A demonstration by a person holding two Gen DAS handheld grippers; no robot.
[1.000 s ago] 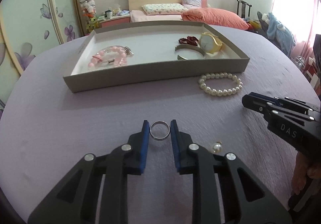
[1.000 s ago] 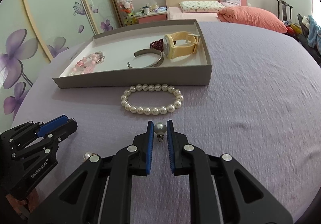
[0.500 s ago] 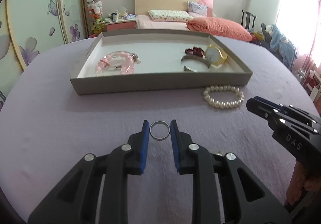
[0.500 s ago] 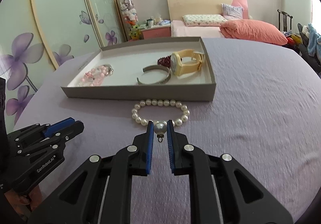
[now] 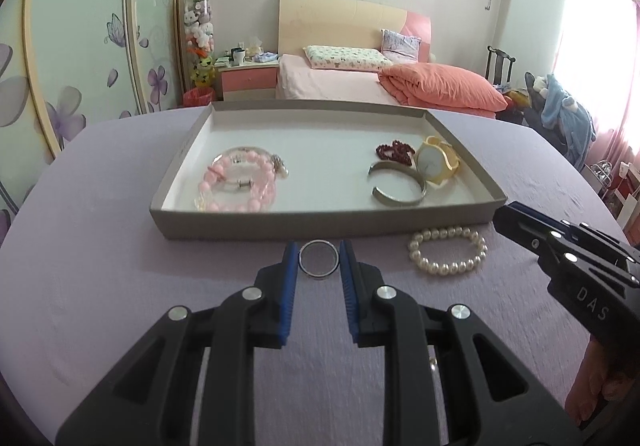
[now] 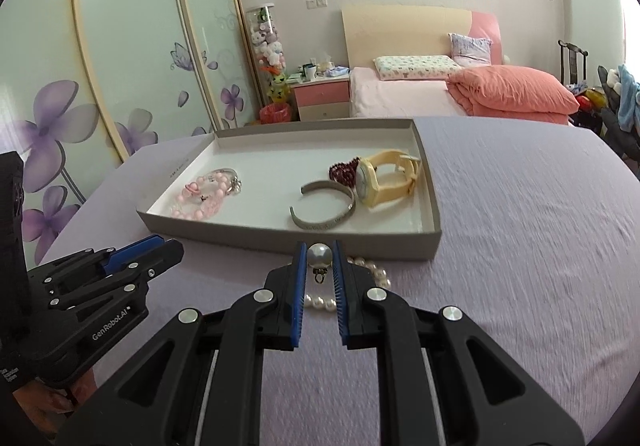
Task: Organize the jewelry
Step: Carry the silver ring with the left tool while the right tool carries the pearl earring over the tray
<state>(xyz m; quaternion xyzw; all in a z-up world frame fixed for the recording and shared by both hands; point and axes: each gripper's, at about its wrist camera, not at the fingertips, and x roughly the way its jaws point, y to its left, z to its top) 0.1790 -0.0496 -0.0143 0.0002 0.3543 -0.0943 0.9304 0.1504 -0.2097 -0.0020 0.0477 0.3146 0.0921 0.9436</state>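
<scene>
Both clamped: left hand-held gripper (image 5: 319, 263) pinches ring (image 5: 319, 264); right hand-held gripper (image 6: 319, 261) pinches pearl earring (image 6: 319, 259) (near tray (image 6: 280, 236)).

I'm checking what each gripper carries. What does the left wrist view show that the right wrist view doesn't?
Only the left wrist view shows the ring pinched in the left gripper, and the whole pearl bracelet on the cloth. Only the right wrist view shows the pearl earring clamped in the right gripper. Both show the tray holding the pink bracelet, cuff and watch.
</scene>
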